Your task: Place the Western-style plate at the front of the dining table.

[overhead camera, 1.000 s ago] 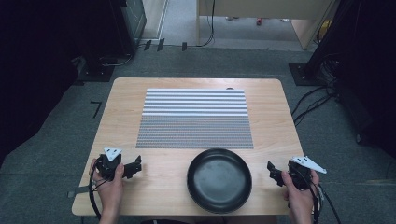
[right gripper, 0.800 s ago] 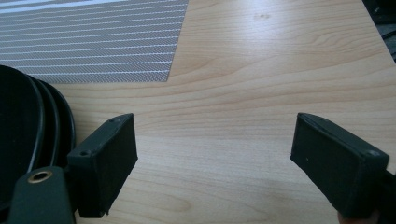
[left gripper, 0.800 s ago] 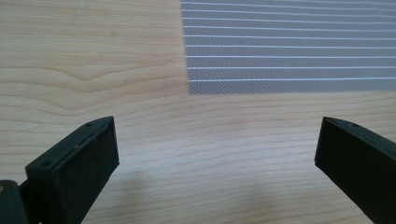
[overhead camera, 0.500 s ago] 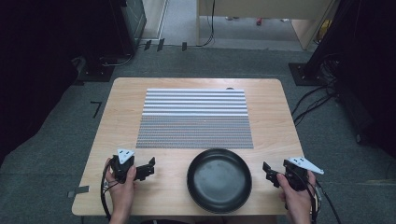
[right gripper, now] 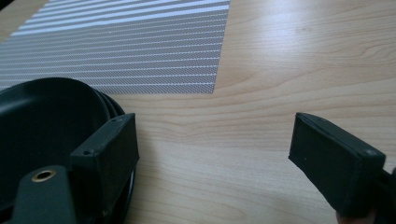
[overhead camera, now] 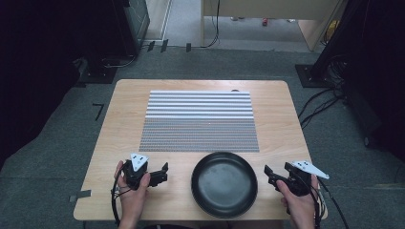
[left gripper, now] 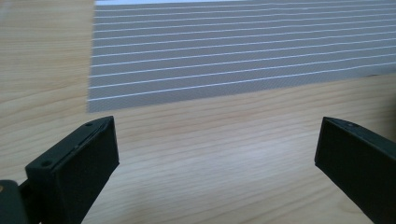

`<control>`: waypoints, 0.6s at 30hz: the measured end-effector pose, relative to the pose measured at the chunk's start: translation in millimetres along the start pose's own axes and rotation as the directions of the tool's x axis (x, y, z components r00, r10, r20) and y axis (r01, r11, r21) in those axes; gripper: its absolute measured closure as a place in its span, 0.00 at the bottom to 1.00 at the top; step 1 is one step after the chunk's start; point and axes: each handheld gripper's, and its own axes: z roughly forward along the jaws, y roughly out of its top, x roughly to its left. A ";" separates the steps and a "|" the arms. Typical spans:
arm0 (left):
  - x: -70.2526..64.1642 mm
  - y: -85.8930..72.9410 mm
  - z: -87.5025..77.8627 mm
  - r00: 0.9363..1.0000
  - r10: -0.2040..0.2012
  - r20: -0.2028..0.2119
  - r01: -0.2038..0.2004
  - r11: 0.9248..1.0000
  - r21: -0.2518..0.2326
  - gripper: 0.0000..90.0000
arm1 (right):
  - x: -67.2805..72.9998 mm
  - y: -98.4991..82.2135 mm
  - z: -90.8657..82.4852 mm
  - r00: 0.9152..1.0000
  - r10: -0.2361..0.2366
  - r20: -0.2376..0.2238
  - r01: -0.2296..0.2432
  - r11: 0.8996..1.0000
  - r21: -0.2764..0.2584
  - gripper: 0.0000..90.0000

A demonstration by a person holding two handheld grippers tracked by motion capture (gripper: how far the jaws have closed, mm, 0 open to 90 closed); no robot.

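Approach step, as judged: left gripper (overhead camera: 161,174) and right gripper (overhead camera: 270,175) flank the round black shallow bowl (overhead camera: 224,183) at the near edge of the pale wooden table (overhead camera: 282,124), jaws spread, empty. Next: close in on its rim. Grey striped woven placemat (overhead camera: 199,121) behind; grey carpet (overhead camera: 57,129) around.

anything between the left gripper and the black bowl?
No. In the high view, bare wooden table separates the left gripper from the black bowl. Its jaws stand open and empty in the left gripper view.
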 end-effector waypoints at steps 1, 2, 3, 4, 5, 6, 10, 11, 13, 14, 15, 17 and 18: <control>-3.1 -0.8 1.6 0.999 -0.016 0.032 0.015 1.000 0.009 0.00 | 1.4 0.2 0.2 1.000 0.011 -0.005 -0.011 1.000 -0.002 0.17; -3.1 -0.8 1.6 0.999 -0.016 0.032 0.015 1.000 0.009 0.00 | 1.4 0.2 0.2 1.000 0.011 -0.005 -0.011 1.000 -0.002 0.17; -6.8 -1.7 2.7 0.999 -0.010 0.048 0.009 1.000 0.015 0.00 | 3.4 0.3 0.5 1.000 0.019 -0.003 -0.019 1.000 0.000 0.18; -6.8 -1.7 2.7 0.999 -0.010 0.048 0.009 1.000 0.015 0.00 | 3.4 0.3 0.5 1.000 0.019 -0.003 -0.019 1.000 0.000 0.18; -8.3 -1.7 2.3 0.998 -0.002 0.056 0.001 1.000 0.014 0.00 | 4.8 0.3 0.8 1.000 0.020 -0.003 -0.020 1.000 -0.004 0.20; -10.1 -1.5 1.8 0.998 -0.005 0.067 0.005 1.000 0.010 0.00 | 4.8 0.3 0.8 1.000 0.020 -0.003 -0.020 1.000 -0.004 0.20; -17.6 -1.2 -0.3 0.994 0.002 0.112 -0.002 1.000 0.004 0.00 | 9.4 -0.1 0.2 1.000 0.012 0.006 -0.012 1.000 -0.019 0.25; -18.8 -1.3 -0.4 0.993 0.005 0.120 -0.005 1.000 0.004 0.00 | 11.6 -0.2 0.0 1.000 0.010 0.011 -0.009 1.000 -0.024 0.26; -22.5 -1.8 -0.4 0.991 0.008 0.137 -0.009 1.000 0.007 0.00 | 13.1 -0.4 0.3 1.000 0.006 0.011 -0.006 1.000 -0.026 0.29; -24.3 -2.1 -0.2 0.990 0.012 0.143 -0.013 1.000 0.007 0.00 | 14.0 -0.7 0.1 1.000 0.005 0.012 -0.005 1.000 -0.031 0.32; -26.0 -2.3 -0.1 0.988 0.014 0.153 -0.015 1.000 0.008 0.00 | 14.9 -1.2 -0.1 1.000 0.001 0.014 0.000 0.999 -0.037 0.33; -29.7 -2.9 0.4 0.986 0.024 0.167 -0.027 1.000 0.014 0.00 | 16.4 -1.6 -0.3 1.000 -0.002 0.015 0.003 0.999 -0.042 0.35; -31.8 -3.3 0.6 0.985 0.030 0.171 -0.033 0.999 0.015 0.00 | 17.2 -1.7 -0.5 1.000 -0.006 0.014 0.007 0.999 -0.045 0.36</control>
